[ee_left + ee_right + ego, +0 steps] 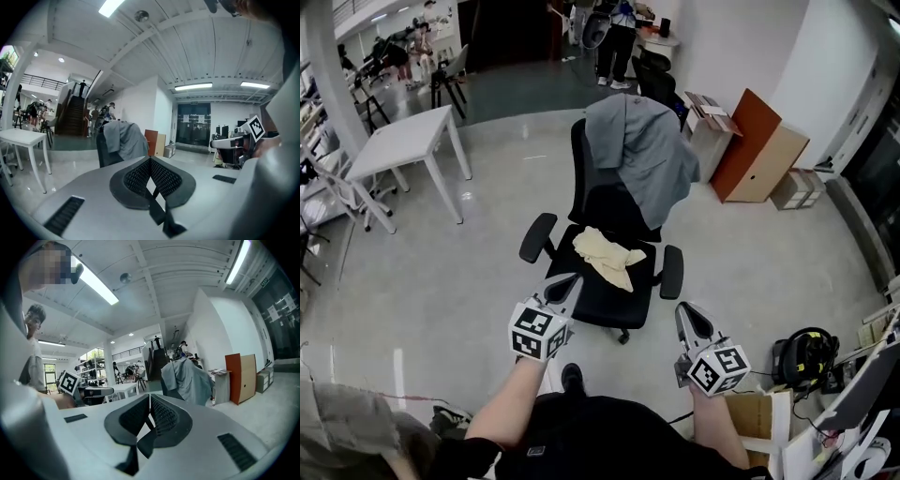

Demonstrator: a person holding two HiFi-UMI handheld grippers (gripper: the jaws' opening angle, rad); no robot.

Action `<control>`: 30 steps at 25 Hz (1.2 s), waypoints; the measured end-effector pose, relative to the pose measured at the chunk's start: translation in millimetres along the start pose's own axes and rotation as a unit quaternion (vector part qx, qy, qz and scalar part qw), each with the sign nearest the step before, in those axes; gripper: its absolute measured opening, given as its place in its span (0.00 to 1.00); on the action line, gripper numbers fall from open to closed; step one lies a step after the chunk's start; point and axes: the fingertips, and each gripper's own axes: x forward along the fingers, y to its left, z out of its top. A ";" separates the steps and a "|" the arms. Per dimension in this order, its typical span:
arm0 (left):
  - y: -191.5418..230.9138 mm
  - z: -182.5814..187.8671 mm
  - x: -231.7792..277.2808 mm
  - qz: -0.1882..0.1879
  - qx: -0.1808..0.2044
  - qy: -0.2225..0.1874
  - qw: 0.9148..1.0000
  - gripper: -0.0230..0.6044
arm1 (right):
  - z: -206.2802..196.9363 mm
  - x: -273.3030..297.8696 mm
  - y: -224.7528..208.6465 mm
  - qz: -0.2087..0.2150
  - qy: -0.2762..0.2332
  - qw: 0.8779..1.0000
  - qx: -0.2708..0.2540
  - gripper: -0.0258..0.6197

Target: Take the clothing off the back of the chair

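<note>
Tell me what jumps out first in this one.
A black chair stands mid-floor with a grey jacket draped over its back and a cream cloth lying on its seat. In front of it, the left gripper and right gripper are both shut and empty.

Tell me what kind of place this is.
Probably an open office or lab workspace: a black swivel chair, a white table and a staircase at the back.

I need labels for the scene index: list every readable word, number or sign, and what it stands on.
None reads clearly.
Green overhead sign: too small to read.
Papers on the glass door: blurred.
Cubes on left gripper and right gripper: square patterns, no letters.
</note>
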 end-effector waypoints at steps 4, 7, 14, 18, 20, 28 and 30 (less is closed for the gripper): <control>45.9 11.8 26.5 -0.006 0.002 0.000 1.000 0.04 | 8.7 66.4 1.8 0.009 0.011 1.000 -0.003 0.07; 77.3 21.0 36.3 -0.010 0.005 -0.002 1.000 0.04 | 9.9 109.8 8.8 0.013 0.023 1.000 -0.002 0.07; 140.5 31.4 49.2 -0.001 0.012 0.002 1.000 0.04 | 16.1 175.7 13.7 0.004 0.036 0.999 -0.004 0.21; 162.0 29.0 55.8 0.004 0.003 0.005 1.000 0.04 | 14.9 197.5 11.1 0.007 0.046 0.999 -0.001 0.21; 171.0 22.0 59.9 0.006 -0.008 0.010 1.000 0.04 | 13.5 208.6 11.2 0.010 0.048 0.999 0.001 0.21; 195.3 17.1 96.8 0.012 -0.019 0.023 0.999 0.04 | 22.5 255.0 -24.7 0.010 0.040 0.999 0.004 0.23; 204.9 20.8 114.6 0.015 -0.018 0.026 0.999 0.04 | 24.9 270.7 -42.0 0.005 0.038 0.999 0.009 0.24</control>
